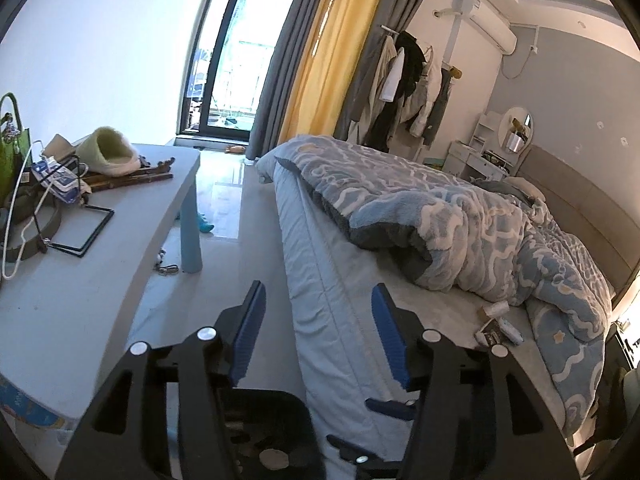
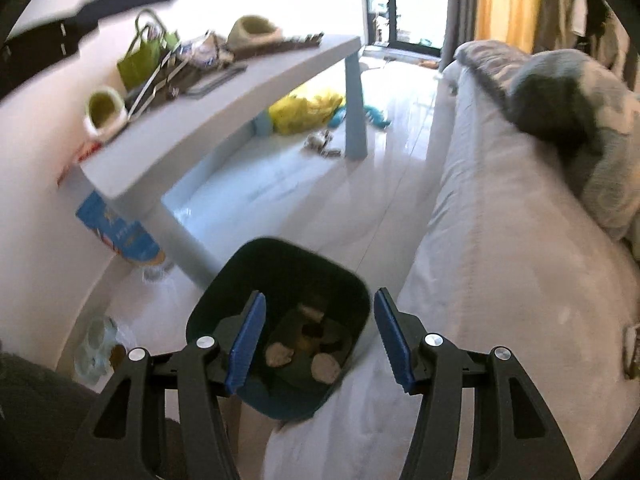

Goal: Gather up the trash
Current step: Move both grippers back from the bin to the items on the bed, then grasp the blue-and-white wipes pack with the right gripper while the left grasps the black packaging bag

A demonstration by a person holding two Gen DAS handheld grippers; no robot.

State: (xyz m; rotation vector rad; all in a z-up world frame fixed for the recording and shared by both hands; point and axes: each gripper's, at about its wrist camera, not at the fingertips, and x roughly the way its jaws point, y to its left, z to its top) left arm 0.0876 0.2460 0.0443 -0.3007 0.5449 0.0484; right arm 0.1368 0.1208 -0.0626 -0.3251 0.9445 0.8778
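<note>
Low in the centre of the right wrist view, a dark bin (image 2: 280,320) stands on the pale floor (image 2: 300,200), tucked between the table leg and the edge of the bed (image 2: 500,260). Its mouth faces the camera, and several pieces of trash (image 2: 326,366) lie at its bottom: two or three pale rounded lumps and some darker scraps whose kind cannot be told. The right gripper (image 2: 320,336) hangs above the bin with its blue pads parted and nothing between them.

On the table (image 2: 240,92), upper left of that view, a green bag (image 2: 142,60) stands upright; its contents cannot be told. Under the table a yellow plastic bag (image 2: 308,110) lies crumpled on the floor, and at lower left sits a clear plastic bag (image 2: 98,344).

At the bottom of the left wrist view the same bin (image 1: 276,432) shows behind the gripper frame, with a pale lump inside. The left gripper (image 1: 318,332) has its jaws apart, empty, framing the mattress edge. At right on the bed, a few small items (image 1: 496,322) lie beside the blue quilt (image 1: 460,220).
</note>
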